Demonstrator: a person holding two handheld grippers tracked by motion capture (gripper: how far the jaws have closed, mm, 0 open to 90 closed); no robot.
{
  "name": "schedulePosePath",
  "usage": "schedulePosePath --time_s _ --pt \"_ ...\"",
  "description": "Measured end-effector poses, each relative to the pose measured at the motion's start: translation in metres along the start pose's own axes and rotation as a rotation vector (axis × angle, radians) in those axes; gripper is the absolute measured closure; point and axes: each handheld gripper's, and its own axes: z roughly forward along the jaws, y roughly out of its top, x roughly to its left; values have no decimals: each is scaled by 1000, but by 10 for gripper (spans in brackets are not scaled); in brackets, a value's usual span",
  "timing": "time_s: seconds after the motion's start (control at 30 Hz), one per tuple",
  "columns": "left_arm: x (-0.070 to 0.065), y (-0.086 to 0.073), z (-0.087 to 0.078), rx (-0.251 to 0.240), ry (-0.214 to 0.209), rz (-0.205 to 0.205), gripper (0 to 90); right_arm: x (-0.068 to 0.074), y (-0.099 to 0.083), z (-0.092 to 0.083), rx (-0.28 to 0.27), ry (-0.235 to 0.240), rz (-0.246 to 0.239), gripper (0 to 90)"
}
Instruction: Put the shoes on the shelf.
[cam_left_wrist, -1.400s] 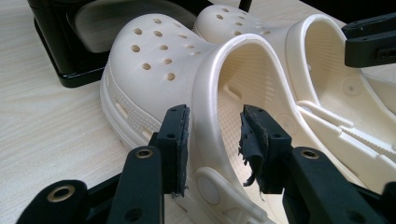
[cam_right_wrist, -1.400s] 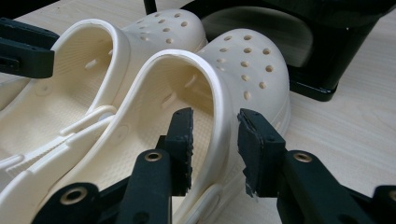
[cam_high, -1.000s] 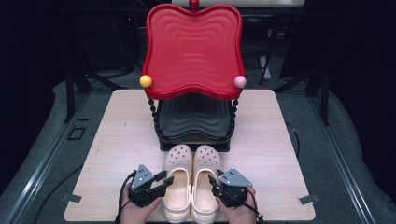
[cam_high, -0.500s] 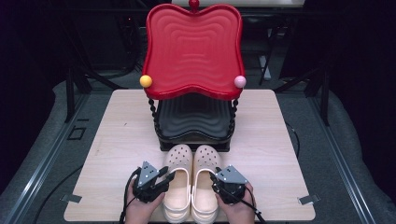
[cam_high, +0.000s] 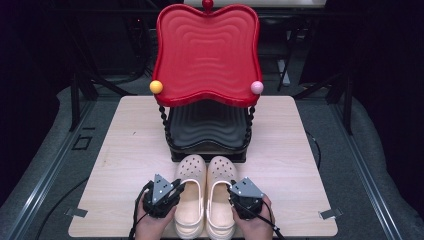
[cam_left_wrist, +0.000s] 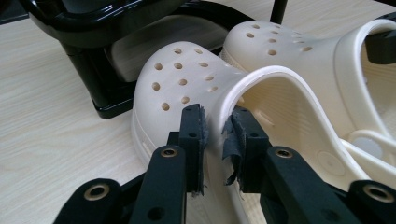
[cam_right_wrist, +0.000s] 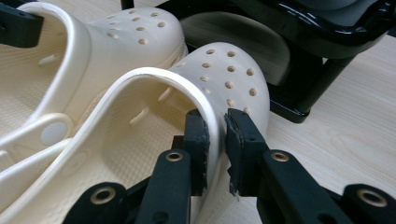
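Note:
Two cream clogs lie side by side at the table's front, toes toward the rack: the left clog (cam_high: 190, 192) (cam_left_wrist: 187, 84) and the right clog (cam_high: 222, 192) (cam_right_wrist: 224, 79). My left gripper (cam_high: 176, 188) (cam_left_wrist: 216, 126) straddles the left clog's outer side wall. Its jaws have just been closing, and the pads now press on the wall from inside and outside. My right gripper (cam_high: 233, 190) (cam_right_wrist: 215, 126) holds the right clog's outer side wall the same way, its jaws also having just closed in. Both clogs rest on the table.
A two-tier rack stands just beyond the clogs' toes, with a red wavy tray (cam_high: 207, 50) on top and a black tray (cam_high: 207, 127) below. The wooden table (cam_high: 130, 145) has free surface left and right of the rack.
Both grippers' jaws have narrowed onto the clogs' outer walls. The left gripper has edged slightly toward its clog; the clogs have not moved.

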Motion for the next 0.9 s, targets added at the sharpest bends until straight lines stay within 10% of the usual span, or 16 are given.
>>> schedulePosePath --time_s 0.9 --pt "10 15 -44 -57 19 -9 818 -1 12 -37 -97 -41 67 838"
